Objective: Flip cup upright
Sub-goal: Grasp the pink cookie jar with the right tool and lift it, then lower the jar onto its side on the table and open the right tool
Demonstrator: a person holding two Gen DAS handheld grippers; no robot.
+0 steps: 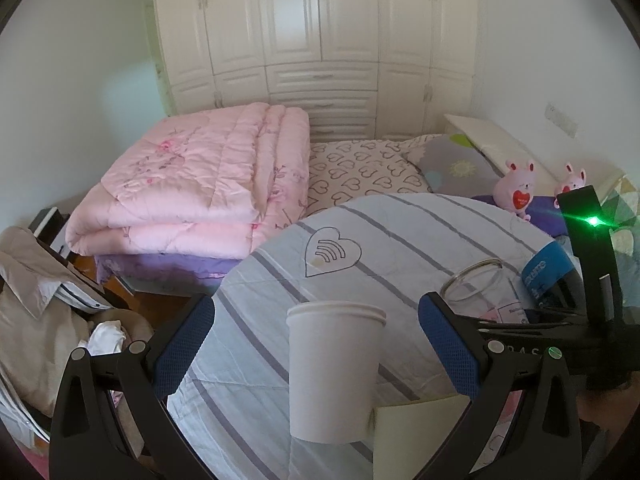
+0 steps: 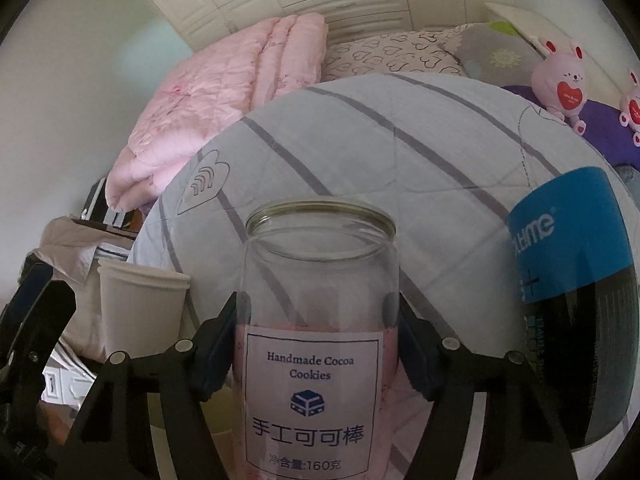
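A white paper cup (image 1: 333,372) stands upright, mouth up, between the wide-apart blue-padded fingers of my left gripper (image 1: 318,346); the pads do not touch it. It also shows in the right wrist view (image 2: 140,312) at the left. My right gripper (image 2: 318,344) is shut on a clear glass jar (image 2: 320,320) with a "Handmade Cocoa Cookies" label, held upright with its mouth open. The jar (image 1: 478,286) shows right of the cup in the left wrist view.
A blue-and-black canister (image 2: 576,300) stands right of the jar. A striped grey quilt (image 1: 400,240) fills the area behind. A folded pink quilt (image 1: 200,188), pillows and two pink plush rabbits (image 1: 518,188) lie beyond. Clothes (image 1: 36,312) are piled at the left. A cream card (image 1: 416,436) lies beside the cup.
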